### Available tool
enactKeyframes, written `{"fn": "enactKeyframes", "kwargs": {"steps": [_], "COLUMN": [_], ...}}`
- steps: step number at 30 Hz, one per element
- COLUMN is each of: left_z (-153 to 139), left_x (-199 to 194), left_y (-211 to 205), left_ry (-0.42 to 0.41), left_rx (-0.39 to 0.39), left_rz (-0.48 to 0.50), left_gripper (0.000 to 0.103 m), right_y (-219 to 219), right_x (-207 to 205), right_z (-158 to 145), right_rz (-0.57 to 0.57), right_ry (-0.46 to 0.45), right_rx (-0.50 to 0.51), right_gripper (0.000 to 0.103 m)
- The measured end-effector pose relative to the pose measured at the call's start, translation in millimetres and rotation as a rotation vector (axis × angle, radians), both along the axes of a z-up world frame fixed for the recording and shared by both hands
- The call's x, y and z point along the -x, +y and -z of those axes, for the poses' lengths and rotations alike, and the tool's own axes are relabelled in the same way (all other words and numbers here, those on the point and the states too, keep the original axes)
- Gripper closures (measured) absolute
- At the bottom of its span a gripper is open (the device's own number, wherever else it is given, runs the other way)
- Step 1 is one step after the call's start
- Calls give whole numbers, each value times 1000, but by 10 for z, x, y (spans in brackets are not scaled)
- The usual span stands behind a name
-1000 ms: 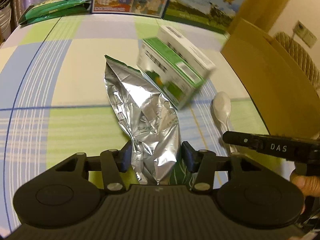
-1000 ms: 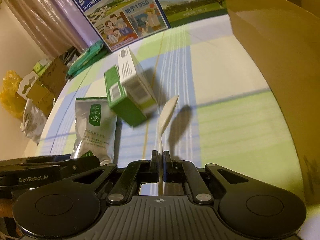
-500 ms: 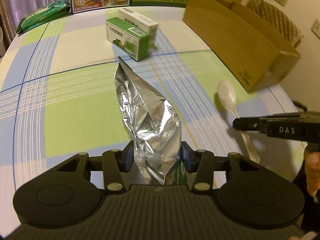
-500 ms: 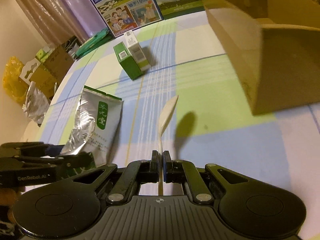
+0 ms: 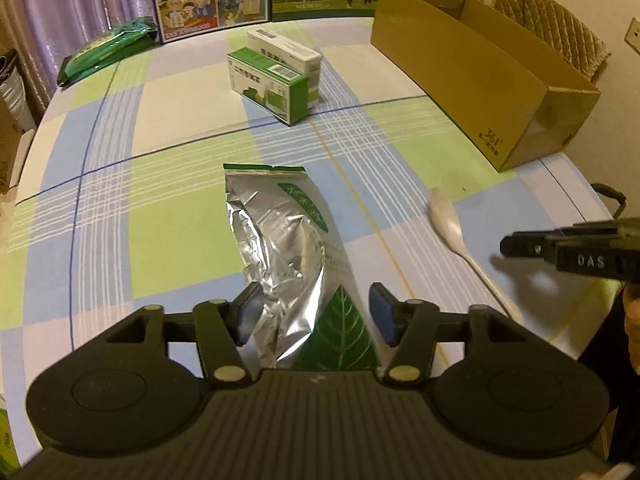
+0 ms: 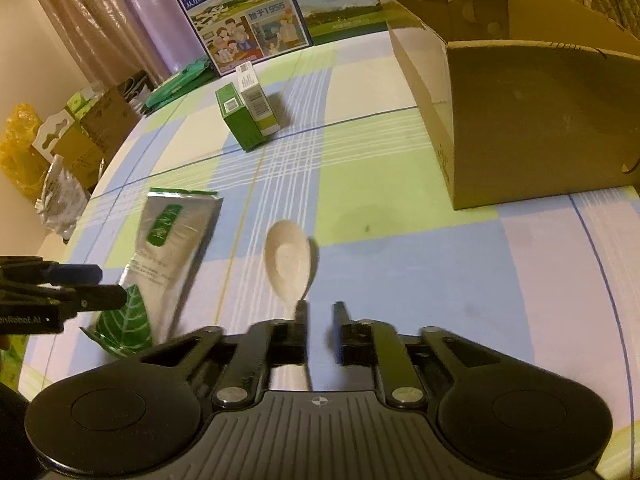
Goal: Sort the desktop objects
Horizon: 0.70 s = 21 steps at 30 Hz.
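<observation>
Between the fingers of the left gripper (image 5: pixel 316 314) lies the silver foil pouch (image 5: pixel 288 252), and those fingers stand spread wide, neither pad touching it; the pouch rests flat on the checked tablecloth (image 5: pixel 160 184), green leaf end nearest the camera. Over on the right gripper (image 6: pixel 322 322), the fingers are parted too, with the white spoon (image 6: pixel 288 262) lying on the cloth, its handle running beside the left finger and its bowl pointing away. Pouch and spoon sit near each other, not touching. Farther up the table, two green-and-white boxes (image 5: pixel 276 76) stand side by side, touching. To the right sits an open cardboard box (image 6: pixel 520 120).
</observation>
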<state>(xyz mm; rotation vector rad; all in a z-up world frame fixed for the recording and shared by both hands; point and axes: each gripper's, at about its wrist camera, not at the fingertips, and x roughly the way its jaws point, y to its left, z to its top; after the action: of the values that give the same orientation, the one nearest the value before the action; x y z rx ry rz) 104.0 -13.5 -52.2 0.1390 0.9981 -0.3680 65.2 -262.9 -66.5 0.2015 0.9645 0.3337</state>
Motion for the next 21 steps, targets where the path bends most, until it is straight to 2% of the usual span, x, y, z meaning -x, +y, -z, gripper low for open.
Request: {"fn": "enactKeyframes", "kwargs": {"steps": [2,3,7,11,16,21], "left_z": [-5,1,55,113,190,272], "left_x": [-26,-44,-124,-207,-345,-472], "left_y": [12,17,19,-9,25,14], "left_ry": [-5,-4,2,3,16,28], "left_rx": [2,3,1,2,46,39], "left_rz": [-3,-6,-14,-19,-41,-34], "left_gripper": [37,37,35,26,26,26], "right_y": [8,19,77,128,161,200], "right_x": [21,27,32,7,-10,-20], "right_z": [4,4,19,58,73,78], "right_rz": [-6,-14,-45,-64,-74,-97], "right_ry": [-8,-13,-32,-38,-56,-86], "right_rx": [-7,-13,-10,-11,-8,13], "right_gripper": [59,57,54,52,49,41]}}
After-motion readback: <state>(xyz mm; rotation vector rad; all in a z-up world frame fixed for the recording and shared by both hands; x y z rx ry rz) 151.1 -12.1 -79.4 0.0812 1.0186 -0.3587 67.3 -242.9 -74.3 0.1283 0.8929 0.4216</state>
